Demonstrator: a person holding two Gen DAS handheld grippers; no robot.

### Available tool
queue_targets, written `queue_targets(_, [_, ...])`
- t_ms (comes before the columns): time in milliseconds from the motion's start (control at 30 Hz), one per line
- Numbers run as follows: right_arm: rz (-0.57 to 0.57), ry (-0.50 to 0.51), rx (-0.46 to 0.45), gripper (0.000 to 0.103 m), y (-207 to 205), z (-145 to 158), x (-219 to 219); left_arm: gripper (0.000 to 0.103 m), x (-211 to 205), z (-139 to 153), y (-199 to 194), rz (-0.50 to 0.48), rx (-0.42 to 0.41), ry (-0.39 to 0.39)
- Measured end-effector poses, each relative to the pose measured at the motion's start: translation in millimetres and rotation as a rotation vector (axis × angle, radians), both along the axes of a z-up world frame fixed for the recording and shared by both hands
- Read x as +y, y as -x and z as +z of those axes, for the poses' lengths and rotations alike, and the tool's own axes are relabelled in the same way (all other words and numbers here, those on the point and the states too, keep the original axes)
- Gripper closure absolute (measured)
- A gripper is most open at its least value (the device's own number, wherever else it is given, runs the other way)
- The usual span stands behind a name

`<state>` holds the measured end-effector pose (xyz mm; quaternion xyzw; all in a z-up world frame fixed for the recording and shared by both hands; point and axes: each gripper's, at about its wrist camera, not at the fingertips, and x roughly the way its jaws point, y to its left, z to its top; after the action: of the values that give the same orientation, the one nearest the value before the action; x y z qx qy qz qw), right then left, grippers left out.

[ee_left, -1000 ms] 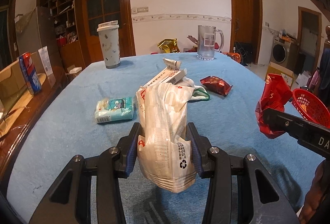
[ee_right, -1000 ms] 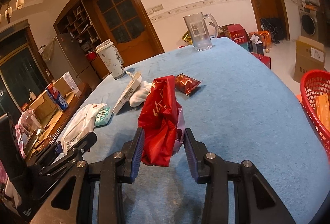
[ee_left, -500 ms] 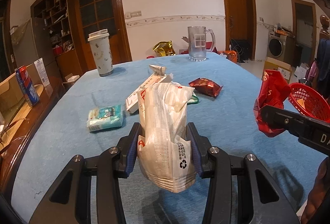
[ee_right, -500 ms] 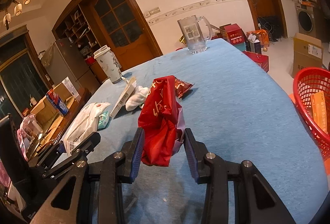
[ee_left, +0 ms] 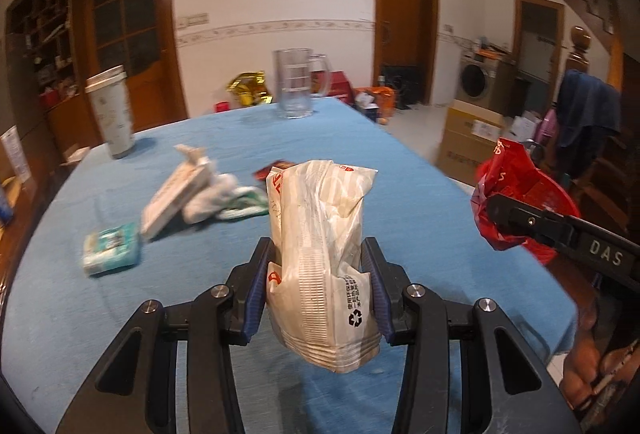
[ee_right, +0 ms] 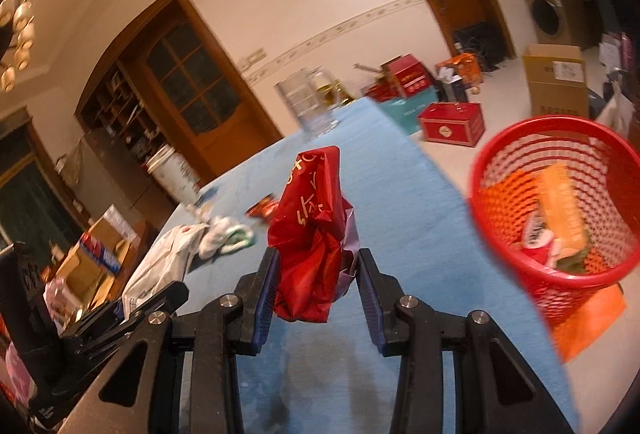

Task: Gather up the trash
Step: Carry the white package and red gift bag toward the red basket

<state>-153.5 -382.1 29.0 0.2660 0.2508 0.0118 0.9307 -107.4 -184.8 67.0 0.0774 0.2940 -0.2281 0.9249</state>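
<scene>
My left gripper [ee_left: 318, 276] is shut on a crumpled white paper bag [ee_left: 320, 234] and holds it above the blue table [ee_left: 400, 202]. My right gripper [ee_right: 318, 274] is shut on a crumpled red plastic bag [ee_right: 312, 234] above the table's right part; it also shows in the left wrist view [ee_left: 500, 194]. A red mesh basket [ee_right: 556, 194] with trash in it stands on the floor past the table's right edge. On the table lie a long white box [ee_left: 176, 190], a white and green wad [ee_left: 224, 194], a red snack packet [ee_right: 264, 212] and a teal tissue pack [ee_left: 112, 248].
A tall white cup [ee_left: 112, 114] and a clear glass mug [ee_left: 294, 82] stand at the table's far side. Cardboard boxes [ee_right: 556, 74], red boxes [ee_right: 450, 122] and a washing machine [ee_left: 478, 80] are on the floor to the right. A wooden cabinet is on the left.
Both grippers have swung to the right with their bags. The red basket has come much closer and larger in the right wrist view. The table trash has drifted left.
</scene>
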Motion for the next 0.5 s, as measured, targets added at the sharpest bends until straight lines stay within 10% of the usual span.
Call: queue_targets(500, [-0.225, -0.033, -0.028, 0.061, 66.7, 2.0, -111.4, 0.06, -102.4, 14.8, -0.7, -0.192, 0.066, 0.038])
